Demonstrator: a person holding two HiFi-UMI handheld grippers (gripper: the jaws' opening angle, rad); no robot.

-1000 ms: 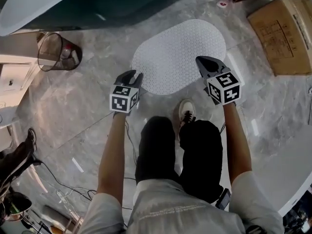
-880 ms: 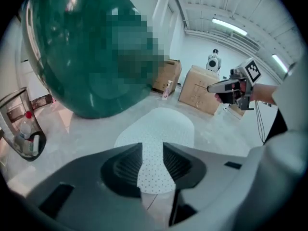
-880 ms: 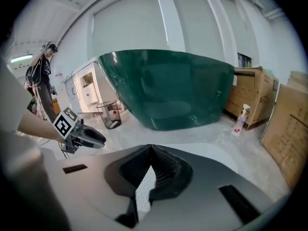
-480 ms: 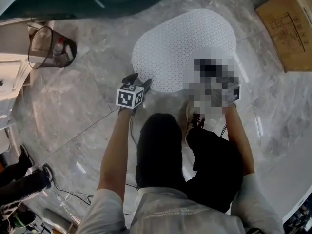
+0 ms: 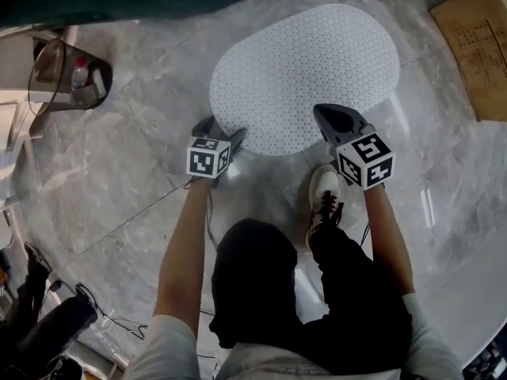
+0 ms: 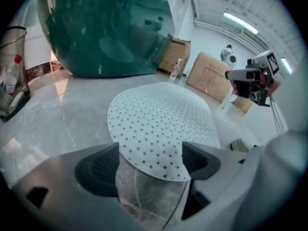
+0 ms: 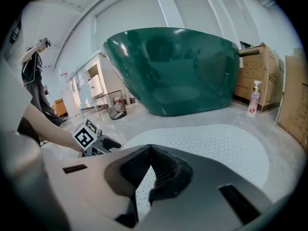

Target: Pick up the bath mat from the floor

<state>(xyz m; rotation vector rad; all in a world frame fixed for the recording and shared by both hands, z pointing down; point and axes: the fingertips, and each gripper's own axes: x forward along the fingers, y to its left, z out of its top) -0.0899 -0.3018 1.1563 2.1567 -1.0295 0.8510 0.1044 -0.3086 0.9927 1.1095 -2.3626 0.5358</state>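
One grey marble floor point(image 5: 119, 180) carries one dark green bathtub point(image 6: 106, 28), seen whole only in the two gripper views; the head view catches just its lower edge. One white, oval, perforated bath mat point(image 5: 305, 74) lies flat on the floor in front of the tub, with one shoe point(image 5: 326, 192) of the person just beside its near edge. The head view shows one cardboard box point(image 5: 475, 46) to the mat's right. One wire waste bin point(image 5: 67, 74), with a bottle inside, stands well apart from the mat on its left. There are two grippers. The left gripper point(image 5: 222, 129) has its jaws spread wide, having just been opening. In its own view the mat's near edge lies between the two jaws without being pressed by them. The right gripper point(image 5: 329, 117) hangs over the mat's near right edge, jaw tips pressed together on nothing. Whether it touches the mat cannot be told. Only the right gripper view shows one spray bottle point(image 7: 252, 100) standing by the tub, and a second person point(image 7: 33, 76) at the far left.
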